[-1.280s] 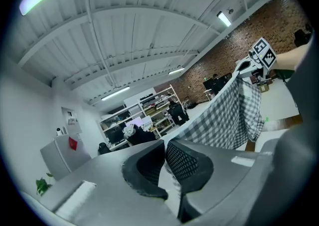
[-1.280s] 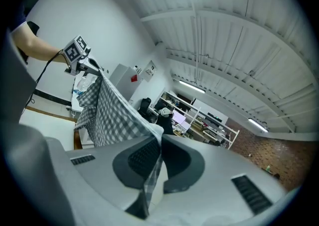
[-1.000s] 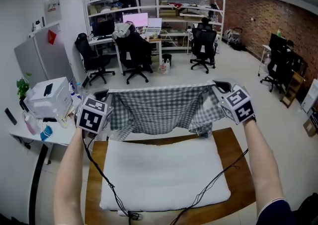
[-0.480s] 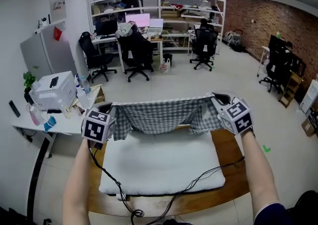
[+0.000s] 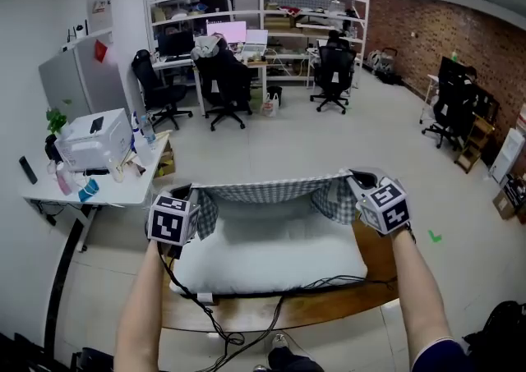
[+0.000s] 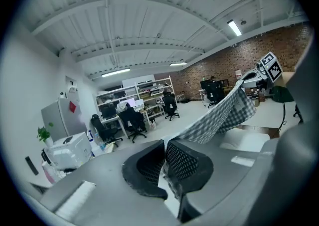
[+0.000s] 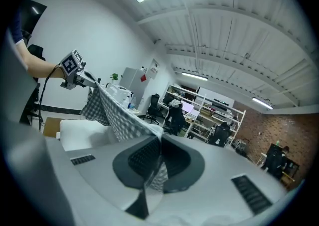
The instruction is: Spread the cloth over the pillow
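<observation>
Left gripper [image 5: 191, 195] and right gripper [image 5: 355, 179] sit lower and farther forward than before, each clamped on a corner of the checked cloth [image 5: 271, 191], which is stretched low over the far edge of the white pillow [image 5: 271, 254], not yet laid.

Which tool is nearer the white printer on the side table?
Left. The left tool grips a cloth corner at the pillow's edge nearest the printer; the right tool grips the other corner, across the pillow.
</observation>
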A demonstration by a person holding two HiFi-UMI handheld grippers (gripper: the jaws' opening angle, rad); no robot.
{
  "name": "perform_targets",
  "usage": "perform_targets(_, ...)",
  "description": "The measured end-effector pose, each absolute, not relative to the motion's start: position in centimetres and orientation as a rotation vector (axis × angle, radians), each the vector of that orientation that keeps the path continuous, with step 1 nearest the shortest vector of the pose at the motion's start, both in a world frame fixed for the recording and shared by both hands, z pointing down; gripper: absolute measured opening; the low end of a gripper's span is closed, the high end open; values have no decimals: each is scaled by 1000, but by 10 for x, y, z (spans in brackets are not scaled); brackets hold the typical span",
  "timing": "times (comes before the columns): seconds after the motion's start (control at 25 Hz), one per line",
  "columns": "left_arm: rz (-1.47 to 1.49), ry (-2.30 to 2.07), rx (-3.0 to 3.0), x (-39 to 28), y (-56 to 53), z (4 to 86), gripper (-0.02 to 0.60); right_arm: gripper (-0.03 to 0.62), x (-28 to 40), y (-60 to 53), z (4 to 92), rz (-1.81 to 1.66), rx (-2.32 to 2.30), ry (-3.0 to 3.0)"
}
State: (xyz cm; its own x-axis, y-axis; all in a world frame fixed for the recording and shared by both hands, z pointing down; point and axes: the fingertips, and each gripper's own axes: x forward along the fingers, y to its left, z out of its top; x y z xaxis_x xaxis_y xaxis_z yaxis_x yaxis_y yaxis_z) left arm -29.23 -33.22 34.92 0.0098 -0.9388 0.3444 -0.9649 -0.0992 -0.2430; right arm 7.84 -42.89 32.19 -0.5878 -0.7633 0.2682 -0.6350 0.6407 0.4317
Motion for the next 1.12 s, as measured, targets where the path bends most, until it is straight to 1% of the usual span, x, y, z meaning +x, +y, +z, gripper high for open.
perform_targets(0.16, 571, -2027, 2142, -288, -302, 375, 12, 18, 83, -402, 343, -346, 1098, -2447)
perform_targets(0.72, 484, -1979, 2007, -272, -227, 455, 12, 18, 105, -323, 437, -104, 1107, -2445)
perform_targets(1.12, 516, -1904, 1917, -265, -200, 529, 12, 18, 112, -297, 496, 47, 1118, -2414)
